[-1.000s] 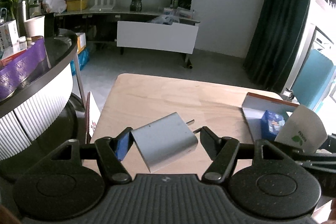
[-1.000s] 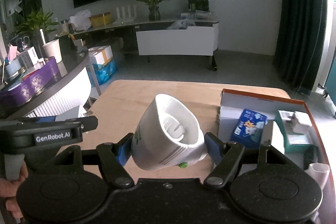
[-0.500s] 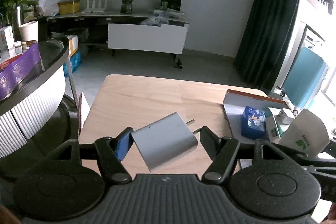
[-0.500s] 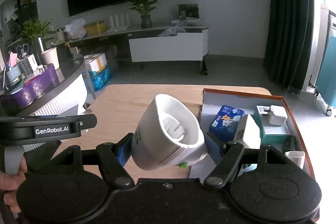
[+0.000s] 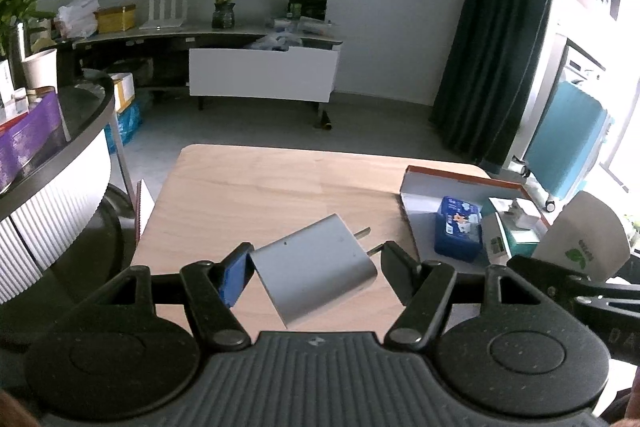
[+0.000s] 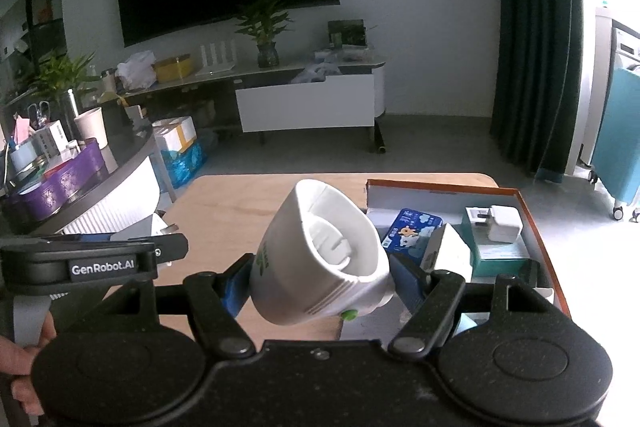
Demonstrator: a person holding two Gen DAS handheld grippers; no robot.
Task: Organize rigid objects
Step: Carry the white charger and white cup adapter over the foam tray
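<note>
In the left wrist view, the left hand-held gripper [image 5: 316, 267] is clamping one grey charger [image 5: 316, 267] cornerwise, with its two prongs pointing to the upper right. Compared with a second ago, the orange-edged box [image 5: 460, 179] is coming much more into the frame at the right: before only its near corner and one blue packet were showing, now I am counting one blue packet [image 5: 458, 229], one teal box [image 5: 516, 239] and one white adapter [image 5: 520, 211] in it. The wooden desk [image 5: 280, 183] is lying bare in the middle. I am judging that both hands are carrying their things toward the box.

In the right wrist view, the right hand-held gripper [image 6: 320, 271] is closed on one white round device [image 6: 320, 259] with a green button at its lower edge. The box [image 6: 440, 185] is now sitting at the middle right, nearer to the centre than before, just behind the device. Inside I am counting one blue packet [image 6: 410, 227], one white carton [image 6: 448, 251], one teal box [image 6: 496, 251] and one white adapter [image 6: 504, 225] on top of it. The other gripper is showing at the left edge, with a hand [image 6: 28, 375] under it.
</note>
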